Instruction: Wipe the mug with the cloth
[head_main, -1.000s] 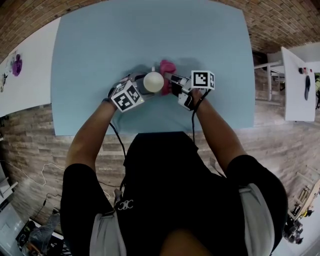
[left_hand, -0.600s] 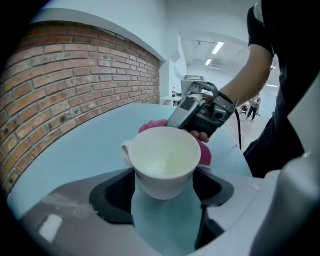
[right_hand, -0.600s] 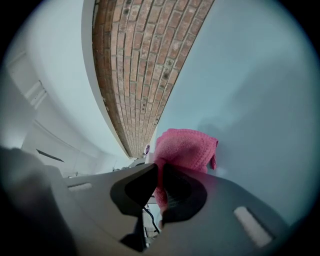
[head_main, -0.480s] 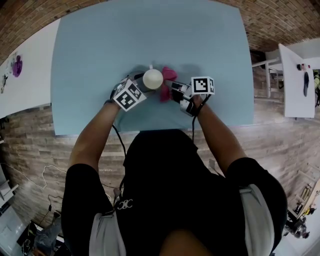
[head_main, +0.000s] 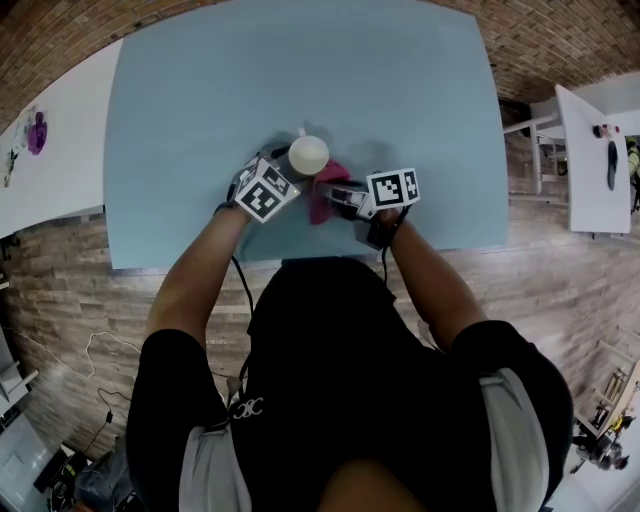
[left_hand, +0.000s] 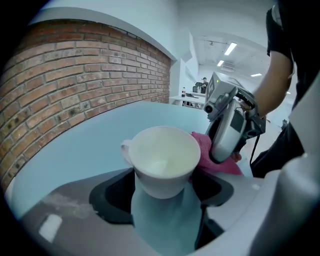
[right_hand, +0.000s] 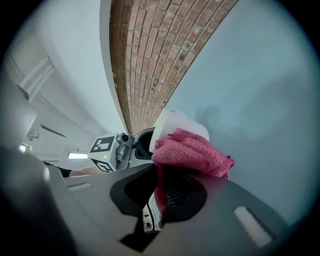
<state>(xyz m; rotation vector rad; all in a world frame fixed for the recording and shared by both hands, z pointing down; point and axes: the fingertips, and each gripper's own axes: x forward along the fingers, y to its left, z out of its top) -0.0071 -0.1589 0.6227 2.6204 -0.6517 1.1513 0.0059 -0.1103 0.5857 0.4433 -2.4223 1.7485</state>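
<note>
Mug (left_hand: 165, 160) held in wide-spread left fingers (left_hand: 112, 200); right fingers (right_hand: 182, 197) clamp cloth (right_hand: 192, 152) against it.

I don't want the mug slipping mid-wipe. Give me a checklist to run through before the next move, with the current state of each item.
1. Left gripper clamped on the mug: ok, jaws on its lower body.
2. Right gripper holding the cloth: ok, pinched between its jaws.
3. Cloth against the mug's wall: ok, bunched on the side away from the handle.
4. Mug upright and empty: ok.
5. Mug's base resting on the table: cannot tell.
</note>
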